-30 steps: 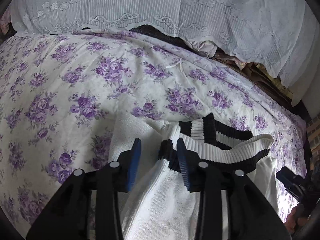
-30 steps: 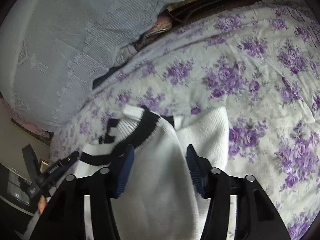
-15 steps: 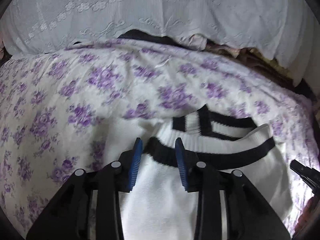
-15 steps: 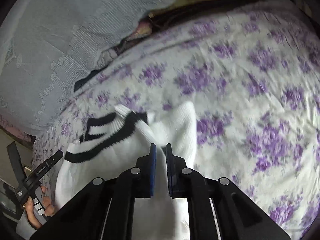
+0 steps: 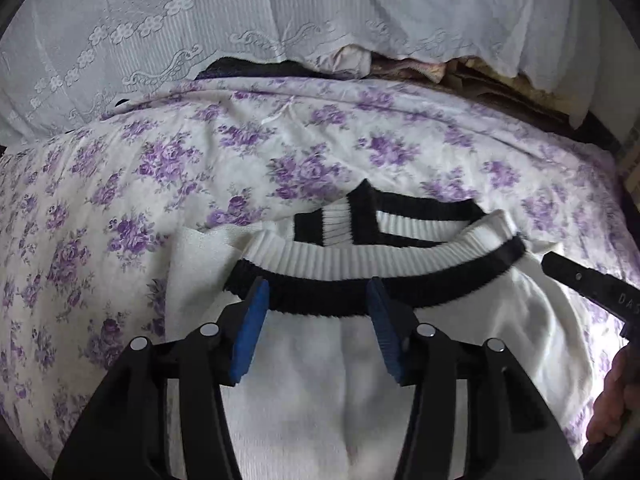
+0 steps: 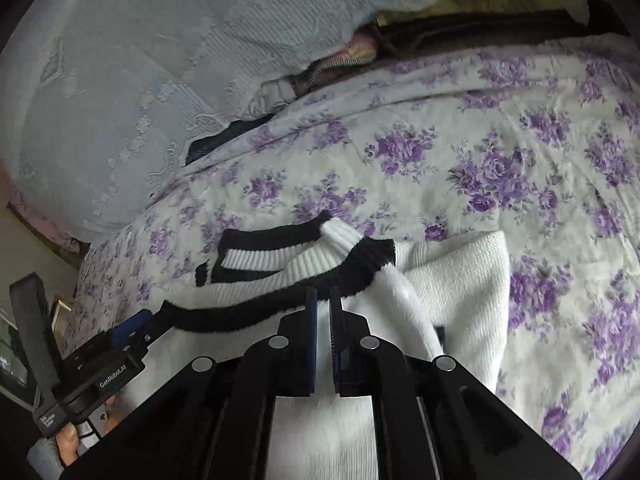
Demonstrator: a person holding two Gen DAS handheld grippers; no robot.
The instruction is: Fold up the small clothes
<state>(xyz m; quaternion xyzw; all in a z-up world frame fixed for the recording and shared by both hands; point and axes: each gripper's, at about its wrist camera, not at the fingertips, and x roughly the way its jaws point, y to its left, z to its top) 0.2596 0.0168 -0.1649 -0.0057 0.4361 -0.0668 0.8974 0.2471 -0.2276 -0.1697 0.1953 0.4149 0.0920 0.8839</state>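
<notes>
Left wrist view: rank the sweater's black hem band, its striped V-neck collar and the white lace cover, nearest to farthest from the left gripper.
1. Black hem band: right at the left gripper's tips.
2. Striped V-neck collar: just beyond, on the floral sheet.
3. White lace cover: farthest, along the top.

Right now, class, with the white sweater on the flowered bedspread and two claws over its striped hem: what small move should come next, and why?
Probably lift the right claw a little and carry the hem away. Its jaws are pinched shut on the white sweater just below the black hem band, while the left claw, jaws just opened, straddles the band without pressing it.
</notes>
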